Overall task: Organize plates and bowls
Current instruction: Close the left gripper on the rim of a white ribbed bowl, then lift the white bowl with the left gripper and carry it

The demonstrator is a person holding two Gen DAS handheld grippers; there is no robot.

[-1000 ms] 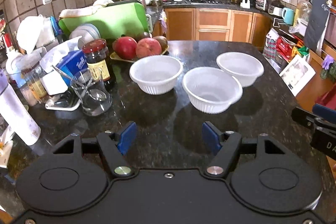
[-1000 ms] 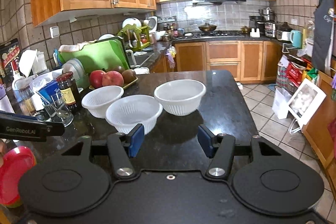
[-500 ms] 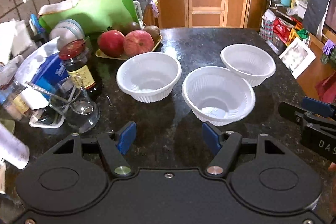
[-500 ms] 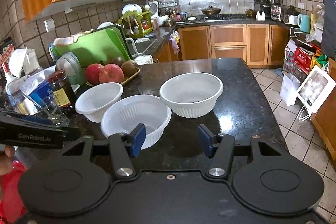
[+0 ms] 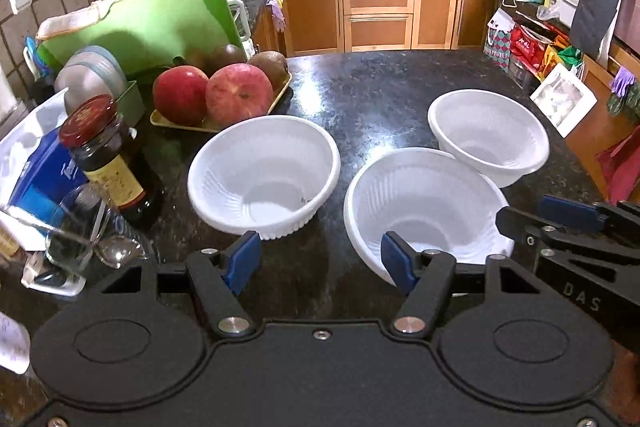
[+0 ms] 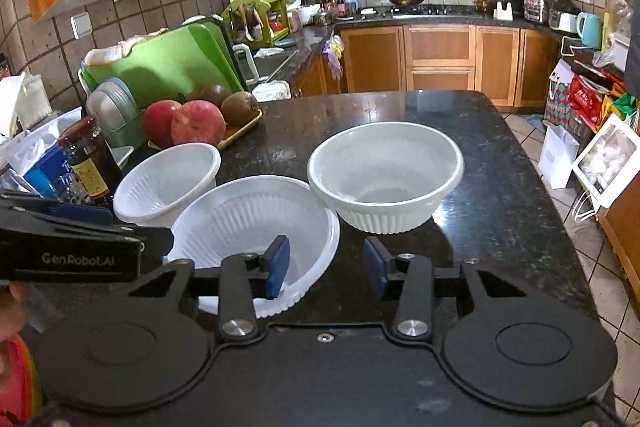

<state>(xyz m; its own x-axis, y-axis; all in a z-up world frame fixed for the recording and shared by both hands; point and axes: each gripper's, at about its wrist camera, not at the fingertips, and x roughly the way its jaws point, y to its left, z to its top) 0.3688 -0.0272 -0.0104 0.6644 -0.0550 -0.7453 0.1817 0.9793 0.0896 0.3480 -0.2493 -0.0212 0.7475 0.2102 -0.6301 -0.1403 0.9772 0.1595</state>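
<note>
Three white ribbed bowls stand on the dark granite counter: a left bowl, a middle bowl and a right bowl. The middle bowl's far rim touches the right bowl. My left gripper is closing. Its right finger reaches over the middle bowl's near left rim, and the pads do not press on it. My right gripper is also closing. Its left finger hangs inside the middle bowl, the bowl's right rim lies between the jaws, and a gap remains.
On the left stand a tray of apples and kiwis, a red-lidded dark jar, a glass with a spoon and a green cutting board. The counter ends on the right above a tiled floor. Something red shows at the lower left.
Both grippers have come forward and down to the middle bowl from either side. The right jaws have narrowed, and its left finger now sits inside the bowl.
</note>
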